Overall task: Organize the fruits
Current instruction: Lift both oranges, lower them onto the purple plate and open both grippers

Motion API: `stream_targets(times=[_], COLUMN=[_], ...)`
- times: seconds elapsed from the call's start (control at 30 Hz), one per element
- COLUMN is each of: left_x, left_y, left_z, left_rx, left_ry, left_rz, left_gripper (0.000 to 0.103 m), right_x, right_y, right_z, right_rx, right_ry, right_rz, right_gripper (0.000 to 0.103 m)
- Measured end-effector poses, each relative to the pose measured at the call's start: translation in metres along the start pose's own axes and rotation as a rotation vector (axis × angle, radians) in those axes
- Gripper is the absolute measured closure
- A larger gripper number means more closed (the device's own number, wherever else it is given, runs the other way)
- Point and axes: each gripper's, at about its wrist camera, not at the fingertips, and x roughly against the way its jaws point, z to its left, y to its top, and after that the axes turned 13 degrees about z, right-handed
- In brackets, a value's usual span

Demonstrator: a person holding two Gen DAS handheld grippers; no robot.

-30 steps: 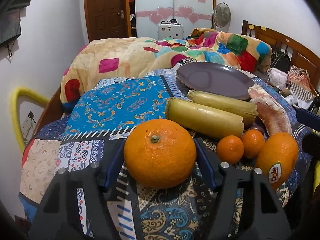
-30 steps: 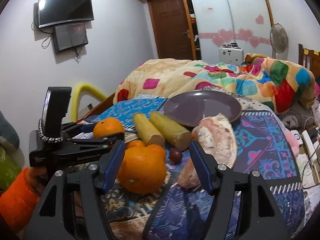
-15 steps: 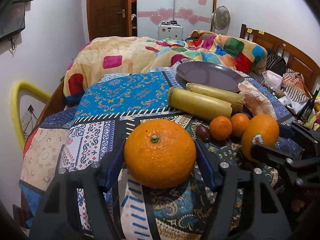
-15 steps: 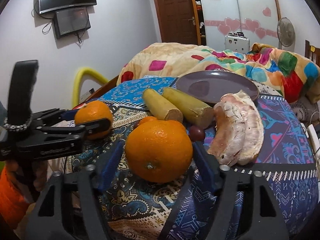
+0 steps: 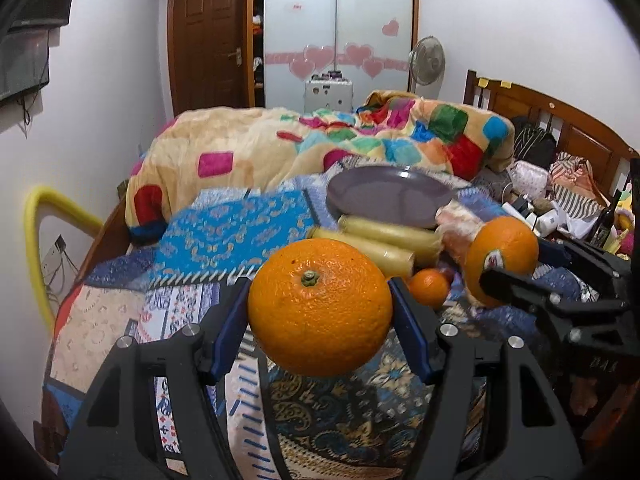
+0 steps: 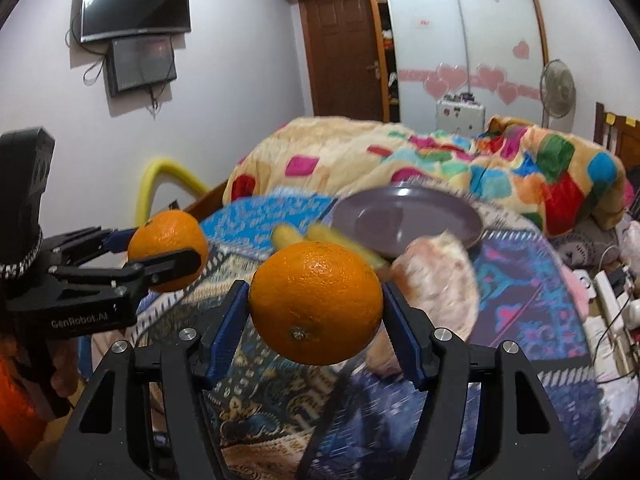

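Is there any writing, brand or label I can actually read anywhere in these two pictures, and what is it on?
"GenRobot.AI": on the side of the left tongs, seen from the right camera.
Sticker on the orange in the right tongs: too blurred to read.
Small red mark on the wardrobe door: too small to read.
Nothing else is readable.

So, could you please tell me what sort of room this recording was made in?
Most likely a bedroom in a home. A rumpled patchwork blanket lies on a bed with a wooden headboard, a wardrobe with heart stickers stands behind it, and a television hangs on the wall.
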Motion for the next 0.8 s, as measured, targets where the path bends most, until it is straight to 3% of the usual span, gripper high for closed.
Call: stream_targets(times=[0.5, 0.8], left_x=[-0.006, -0.042], left_y=[0.060, 0.098], left_z=[-0.030, -0.041], left_rx=[-0.048, -0.067], left_ry=[0.000, 0.005], left_rz=[-0.098, -0.079], left_gripper=[0.036, 0.036], right_x=[0.035, 0.023], right_y=[0.048, 0.071], right_z=[-0.046, -0.065], right_rx=[-0.020, -0.009], right_ry=[-0.131, -0.181], right_rz=[-0.152, -0.165], right_gripper=[0.040, 0.040])
